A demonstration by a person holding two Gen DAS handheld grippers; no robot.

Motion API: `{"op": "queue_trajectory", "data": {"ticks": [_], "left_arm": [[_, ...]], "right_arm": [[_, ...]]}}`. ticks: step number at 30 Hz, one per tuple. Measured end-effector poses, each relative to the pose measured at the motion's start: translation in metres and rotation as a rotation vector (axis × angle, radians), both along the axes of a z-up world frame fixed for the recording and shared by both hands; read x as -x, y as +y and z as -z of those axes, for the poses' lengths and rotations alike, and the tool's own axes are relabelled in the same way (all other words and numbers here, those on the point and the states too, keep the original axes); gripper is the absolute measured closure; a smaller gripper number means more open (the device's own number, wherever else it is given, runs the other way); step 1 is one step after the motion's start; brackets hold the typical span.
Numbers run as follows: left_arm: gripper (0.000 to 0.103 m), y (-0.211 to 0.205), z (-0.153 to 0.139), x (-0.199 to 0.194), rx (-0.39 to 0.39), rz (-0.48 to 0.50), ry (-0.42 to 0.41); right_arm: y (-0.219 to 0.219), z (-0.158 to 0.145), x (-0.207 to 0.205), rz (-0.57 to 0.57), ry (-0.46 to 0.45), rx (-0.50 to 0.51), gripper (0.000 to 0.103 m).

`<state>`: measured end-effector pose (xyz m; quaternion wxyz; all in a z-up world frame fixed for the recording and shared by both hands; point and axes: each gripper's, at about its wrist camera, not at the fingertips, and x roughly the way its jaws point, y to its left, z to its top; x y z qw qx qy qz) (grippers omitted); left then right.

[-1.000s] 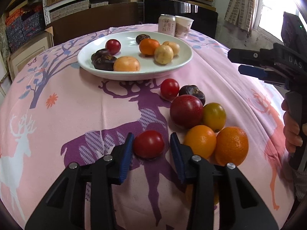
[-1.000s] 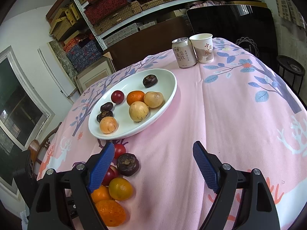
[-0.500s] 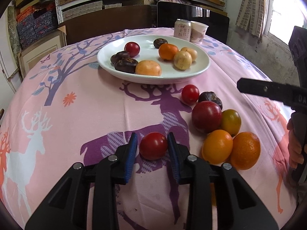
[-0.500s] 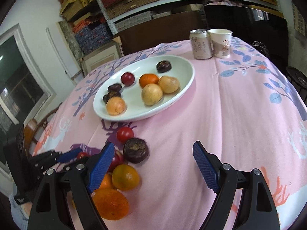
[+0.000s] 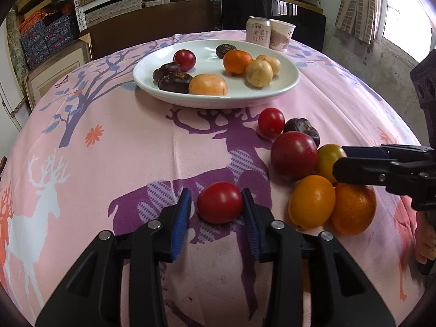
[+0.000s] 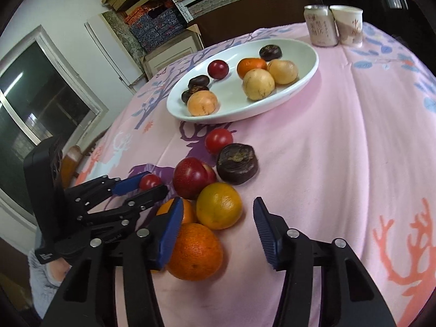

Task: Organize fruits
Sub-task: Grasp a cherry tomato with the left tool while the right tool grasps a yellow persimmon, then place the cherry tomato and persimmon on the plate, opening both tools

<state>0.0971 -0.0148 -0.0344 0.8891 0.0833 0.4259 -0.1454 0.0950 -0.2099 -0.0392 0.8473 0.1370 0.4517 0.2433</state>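
Note:
A small red tomato (image 5: pixel 220 202) lies on the pink cloth between the pads of my left gripper (image 5: pixel 216 193). Its jaws are opening, and a thin gap shows at the left pad. Beside it is a cluster of loose fruit: a big red fruit (image 5: pixel 294 155), a yellow-orange fruit (image 6: pixel 219 205) and a large orange (image 6: pixel 194 250). My right gripper (image 6: pixel 218 201) hovers low over that cluster, its jaws closing. The yellow-orange fruit lies just ahead between its tips, untouched. A white plate (image 5: pixel 218 100) farther back holds several fruits.
A drink can (image 5: pixel 257 31) and a paper cup (image 5: pixel 282 34) stand behind the plate. Another small tomato (image 5: pixel 271 122) and a dark fruit (image 5: pixel 302 130) lie between plate and cluster. Shelves with boxes line the back wall. A hand (image 5: pixel 425 239) holds the right gripper's handle.
The left jaws closed on the tomato, then eased slightly apart. The right gripper dropped toward the fruit cluster and its jaws narrowed from wide open.

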Motion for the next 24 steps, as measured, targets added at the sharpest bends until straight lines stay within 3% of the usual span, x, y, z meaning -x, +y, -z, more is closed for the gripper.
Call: {"op": "queue_trajectory", "data": {"ticks": [4, 7, 8, 16, 24], "left_arm": [[0.065, 0.001, 0.000, 0.000, 0.010, 0.002, 0.003], [0.068, 0.002, -0.001, 0.002, 0.029, 0.011, 0.003], [0.072, 0.001, -0.002, 0.003, 0.030, 0.015, -0.002], [0.072, -0.002, -0.001, 0.004, 0.028, 0.023, 0.004], [0.072, 0.001, -0.005, 0.006, 0.037, 0.013, -0.020]], "right_arm": [[0.000, 0.005, -0.002, -0.012, 0.037, -0.068, 0.054], [-0.007, 0.004, -0.003, 0.015, 0.037, -0.092, 0.068], [-0.009, 0.004, -0.003, 0.026, 0.041, -0.097, 0.068], [-0.001, 0.000, -0.002, 0.017, -0.007, -0.010, 0.067], [-0.010, -0.006, 0.000, 0.041, -0.035, -0.026, 0.068]]}}
